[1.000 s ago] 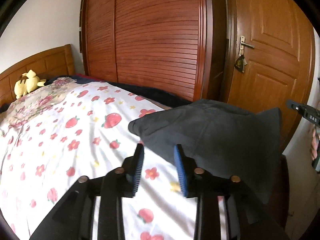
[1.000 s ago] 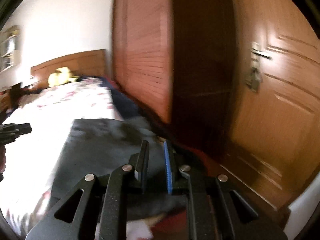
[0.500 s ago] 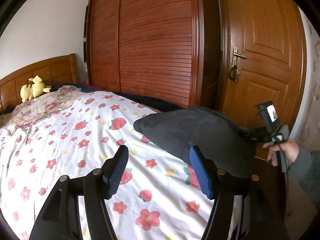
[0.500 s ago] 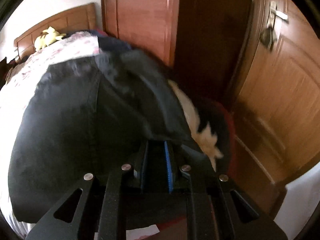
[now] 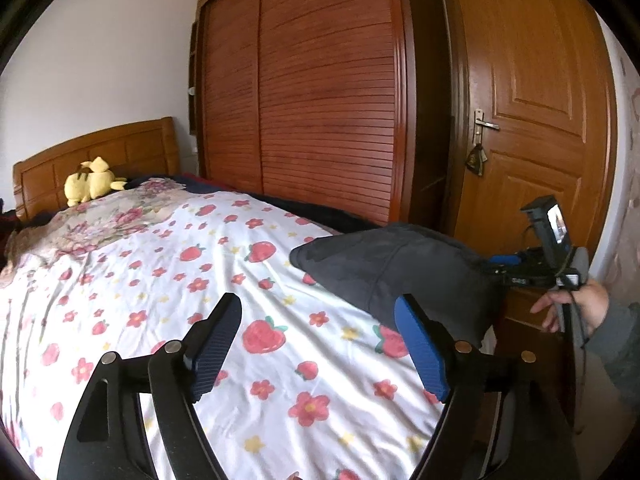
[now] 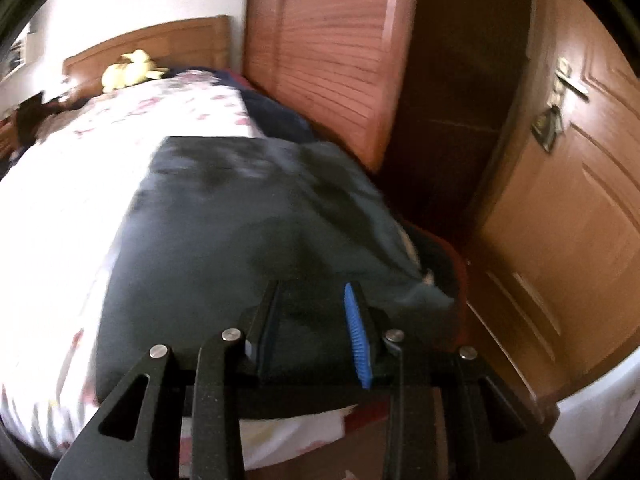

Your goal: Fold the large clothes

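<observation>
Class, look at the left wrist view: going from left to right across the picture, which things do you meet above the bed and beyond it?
Yellow plush toy → red-brown slatted wooden wardrobe → dark grey folded garment → brass door handle on the orange-brown panelled wooden door → right hand-held gripper → person's hand.

The big dark grey cloth garment [image 6: 248, 240] past the tongs looks soft and matt. The white strawberry-print cotton sheet [image 5: 224, 280] under them is smooth. Behind, the reddish slatted wooden wardrobe [image 5: 320, 92] shines.
</observation>
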{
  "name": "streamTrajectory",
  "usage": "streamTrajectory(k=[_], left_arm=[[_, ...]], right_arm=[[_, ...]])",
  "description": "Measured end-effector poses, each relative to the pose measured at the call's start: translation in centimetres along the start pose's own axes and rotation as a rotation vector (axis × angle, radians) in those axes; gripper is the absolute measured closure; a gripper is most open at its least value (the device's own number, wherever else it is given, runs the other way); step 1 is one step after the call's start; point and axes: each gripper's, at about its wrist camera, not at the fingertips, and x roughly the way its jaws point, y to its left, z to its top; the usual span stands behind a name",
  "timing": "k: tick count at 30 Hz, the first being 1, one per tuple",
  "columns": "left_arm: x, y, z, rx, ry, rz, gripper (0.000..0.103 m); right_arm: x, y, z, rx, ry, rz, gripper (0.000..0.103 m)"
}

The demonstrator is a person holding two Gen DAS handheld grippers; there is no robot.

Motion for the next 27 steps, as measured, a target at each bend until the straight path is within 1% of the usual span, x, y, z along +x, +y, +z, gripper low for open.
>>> streamTrajectory(k=[2, 5, 7, 10, 13, 19, 21, 25, 27], left_arm=[[-0.8, -0.2, -0.4, -0.001, 0.009, 0.013, 0.022], [-2.1, -0.1, -1.0, -0.012, 0.017, 0.041, 0.022], [-3.0, 0.1, -1.4, -0.019, 0.027, 0.060, 0.022], [-4.3, 0.4, -2.0, -0.027, 0.043, 0.084, 0.022], [-5.5, 1.3, -2.6, -0.060, 0.057, 0.123, 0.022], [-7.6, 2.8, -4.5, -0.096, 0.082, 0.281, 0.022], [-8.2, 3.4, -5.3, -0.126, 0.095, 0.335, 0.022], [-9.4, 4.3, -7.1, -0.190, 0.111, 0.409, 0.022], [-10.0, 4.7, -7.9, -0.232, 0.122, 0.432, 0.022]], right_arm=[[-1.6, 1.6, 0.0, -0.009, -0.027, 0.063, 0.070], [-3.1, 4.2, -0.6, -0.021, -0.036, 0.151, 0.070], [-3.8, 6.8, -0.6, -0.041, -0.033, 0.222, 0.070], [-4.5, 10.7, -0.9, -0.085, -0.033, 0.294, 0.069], [-5.5, 14.3, -1.0, -0.121, -0.057, 0.334, 0.069], [-6.2, 20.7, -1.4, -0.136, -0.091, 0.421, 0.069], [-6.0, 22.6, -1.6, -0.138, -0.095, 0.442, 0.069], [-5.8, 25.7, -2.3, -0.147, -0.105, 0.484, 0.069], [-6.0, 27.2, -2.9, -0.149, -0.111, 0.507, 0.069]])
